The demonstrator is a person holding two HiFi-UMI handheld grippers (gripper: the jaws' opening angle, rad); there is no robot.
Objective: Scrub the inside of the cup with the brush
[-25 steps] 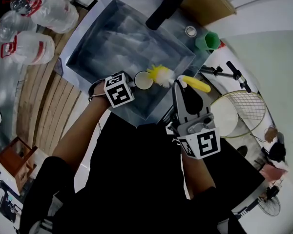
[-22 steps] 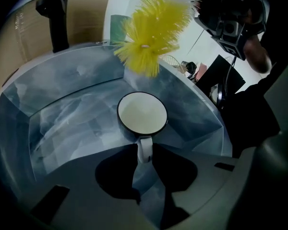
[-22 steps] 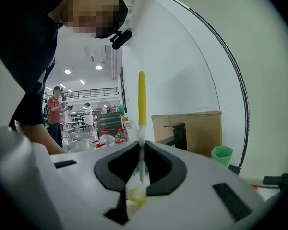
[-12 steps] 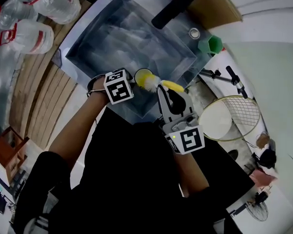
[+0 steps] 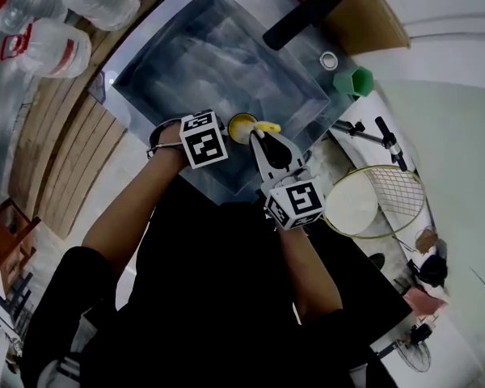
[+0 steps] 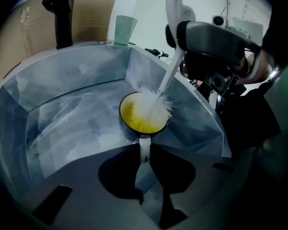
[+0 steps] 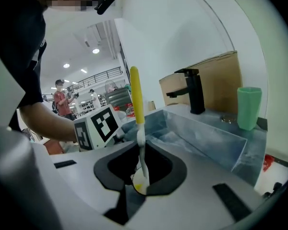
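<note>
While the left claw, whose jaws have just been closing, pinches the cup by its flat white handle between narrowed jaws, the round cup hangs inside the brushed-steel sink near its corner, dark outside and glossy yellow inside. The right claw is clamped on the brush at its slim white stem, below the yellow plastic grip. Fluffy white bristles sit in the cup's mouth, against its right rim.

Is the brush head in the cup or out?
Partly in: the brush head dips past the cup rim into its yellow inside.
</note>
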